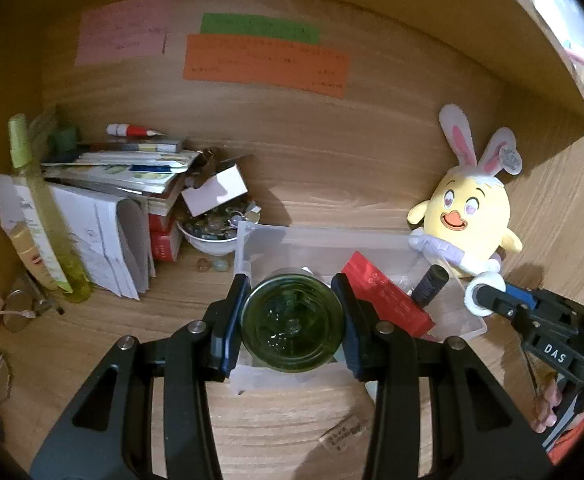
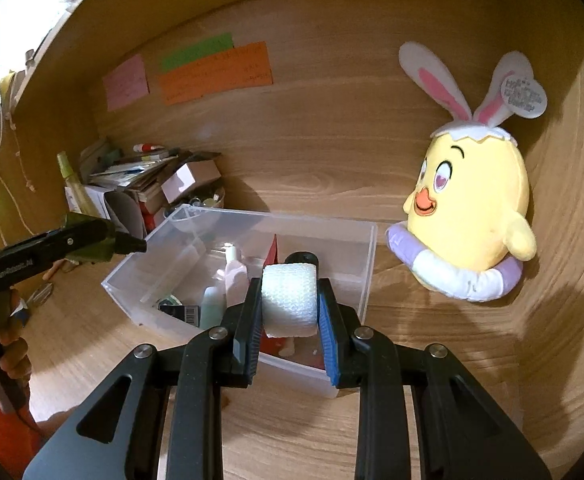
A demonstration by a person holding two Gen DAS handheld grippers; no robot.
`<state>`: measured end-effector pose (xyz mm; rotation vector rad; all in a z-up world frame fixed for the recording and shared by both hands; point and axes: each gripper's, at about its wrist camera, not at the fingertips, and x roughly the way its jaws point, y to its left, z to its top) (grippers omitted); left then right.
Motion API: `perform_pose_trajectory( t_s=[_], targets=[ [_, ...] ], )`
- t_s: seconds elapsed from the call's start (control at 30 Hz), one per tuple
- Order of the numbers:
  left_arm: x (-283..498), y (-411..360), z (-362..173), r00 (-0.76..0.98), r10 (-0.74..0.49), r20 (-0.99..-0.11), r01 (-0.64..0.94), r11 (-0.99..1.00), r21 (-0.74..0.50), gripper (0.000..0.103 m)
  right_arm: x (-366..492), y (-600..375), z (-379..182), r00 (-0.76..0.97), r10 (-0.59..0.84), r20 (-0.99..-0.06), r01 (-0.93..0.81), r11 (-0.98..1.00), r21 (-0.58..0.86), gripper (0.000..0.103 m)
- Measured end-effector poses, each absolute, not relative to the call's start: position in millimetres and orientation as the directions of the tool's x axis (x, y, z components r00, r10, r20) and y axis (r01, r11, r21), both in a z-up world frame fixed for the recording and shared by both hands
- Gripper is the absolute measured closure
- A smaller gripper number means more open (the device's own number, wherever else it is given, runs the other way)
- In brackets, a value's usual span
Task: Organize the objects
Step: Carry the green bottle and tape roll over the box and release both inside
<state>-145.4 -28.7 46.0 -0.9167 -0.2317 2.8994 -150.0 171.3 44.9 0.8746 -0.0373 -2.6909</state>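
Your left gripper (image 1: 292, 322) is clamped on a green glass jar (image 1: 291, 323), both blue pads pressed flat against its sides, jaws spread only as wide as the jar. You hold it above the near left end of the clear plastic bin (image 1: 473, 326); in the right wrist view the jar (image 2: 92, 242) hangs off the bin's left edge, clear of the rim. Your right gripper (image 2: 290, 308) is closed on a white gauze roll (image 2: 289, 300), pads touching both flat ends, gap about mid-width, roll axis running across the fingers. From the left wrist view that roll (image 1: 481, 292) sits at the bin's right end, just below the plush. The roll is over the bin's near wall (image 2: 299, 368); can't tell if it touches anything inside. Inside the bin: a red box (image 1: 387, 300) leaning tilted, a dark cylindrical bottle (image 1: 431, 284) just right of it, a pale green tube (image 2: 213, 306), a pinkish white bottle (image 2: 236, 276), a barcode-labelled item (image 2: 184, 312) lying flat. A yellow chick plush (image 2: 471, 208) with bunny ears leans on the back wall, just right of the bin, apart from it. Far left on the wooden desk (image 1: 284, 420): a stack of books and papers (image 1: 112, 184), a yellow-green spray bottle (image 1: 48, 216) upright beside it, a white bowl of glass beads (image 1: 212, 232) near the bin's left corner. Sticky notes, pink (image 1: 122, 34), green (image 1: 260, 28) and orange (image 1: 266, 64), are on the back panel.
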Motion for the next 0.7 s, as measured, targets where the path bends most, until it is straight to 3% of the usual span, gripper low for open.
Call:
perform_pose_trajectory(
  t_s=[0.7],
  targets=[
    [-194,-13,15,-0.761,0.138,-0.634,-0.049,-0.987,-0.156,0.062,-176,163,12,-0.708,-0.289,-0.644,0.290,-0.951,0.108,0.080]
  ],
)
